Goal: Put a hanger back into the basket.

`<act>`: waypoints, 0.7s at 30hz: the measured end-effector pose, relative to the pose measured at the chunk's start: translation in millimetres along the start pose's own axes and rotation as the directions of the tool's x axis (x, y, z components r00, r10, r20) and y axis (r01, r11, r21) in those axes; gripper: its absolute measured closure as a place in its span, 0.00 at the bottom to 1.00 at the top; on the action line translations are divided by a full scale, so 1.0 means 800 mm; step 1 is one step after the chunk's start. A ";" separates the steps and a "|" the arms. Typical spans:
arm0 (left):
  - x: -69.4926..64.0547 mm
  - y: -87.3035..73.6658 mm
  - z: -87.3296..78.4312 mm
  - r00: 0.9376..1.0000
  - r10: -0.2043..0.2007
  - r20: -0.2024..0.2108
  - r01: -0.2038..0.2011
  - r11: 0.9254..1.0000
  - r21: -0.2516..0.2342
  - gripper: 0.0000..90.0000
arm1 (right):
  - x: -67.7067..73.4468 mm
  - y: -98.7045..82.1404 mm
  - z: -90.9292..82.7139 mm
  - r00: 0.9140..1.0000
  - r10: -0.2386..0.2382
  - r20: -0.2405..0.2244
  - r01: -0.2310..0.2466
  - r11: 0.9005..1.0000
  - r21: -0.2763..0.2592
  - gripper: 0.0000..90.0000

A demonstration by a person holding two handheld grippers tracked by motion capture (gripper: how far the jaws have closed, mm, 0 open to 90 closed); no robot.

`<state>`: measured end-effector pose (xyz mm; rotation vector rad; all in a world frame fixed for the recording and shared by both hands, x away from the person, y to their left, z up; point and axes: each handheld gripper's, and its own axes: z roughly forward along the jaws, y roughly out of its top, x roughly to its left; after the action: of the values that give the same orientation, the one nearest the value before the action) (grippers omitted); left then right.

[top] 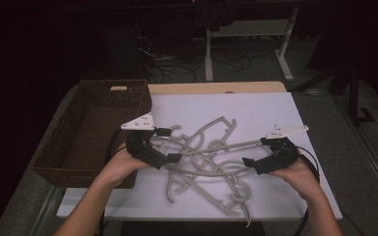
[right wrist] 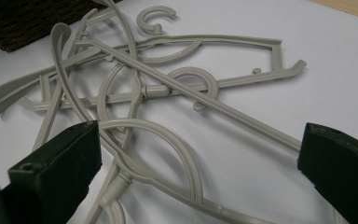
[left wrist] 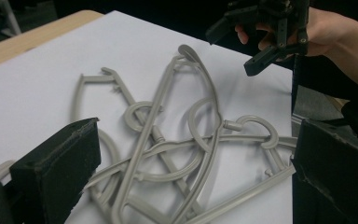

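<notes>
Flanking tangled hangers [top: 204,160] | left tool [top: 169,145] spread | right tool [top: 257,151] spread | basket [top: 54,162] holds nothing

A dim lab or workshop housed the session, where loose cables [top: 165,66] sprawled over bare floor [top: 256,64] beneath white-legged desks [top: 248,29] behind the white-topped table [top: 256,110].

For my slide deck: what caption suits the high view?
Two hand-held grippers, left gripper and right gripper, open over tangled grey hangers beside a brown basket.
</notes>
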<state>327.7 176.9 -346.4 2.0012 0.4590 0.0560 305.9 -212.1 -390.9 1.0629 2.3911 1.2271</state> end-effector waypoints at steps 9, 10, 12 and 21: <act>0.010 -0.005 0.052 1.000 -0.001 -0.014 0.002 0.998 0.059 0.10 | -0.004 -0.009 0.000 1.000 0.017 -0.003 -0.017 1.000 0.001 0.00; 0.013 -0.007 0.057 1.000 -0.002 -0.014 0.003 0.998 0.066 0.13 | -0.004 -0.010 0.000 1.000 0.019 -0.004 -0.019 1.000 0.001 0.00; 0.018 -0.010 0.068 1.000 -0.013 -0.026 0.015 0.997 0.082 0.16 | -0.004 -0.011 0.001 1.000 0.021 -0.003 -0.021 1.000 0.005 0.00; 0.044 -0.026 0.100 0.997 -0.016 -0.070 0.027 0.986 0.167 0.60 | -0.009 -0.023 0.003 0.999 0.041 0.004 -0.041 0.999 0.027 0.00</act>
<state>373.1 129.2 -407.0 2.1648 0.5440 0.0744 302.9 -222.8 -407.3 1.1263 2.4012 1.2081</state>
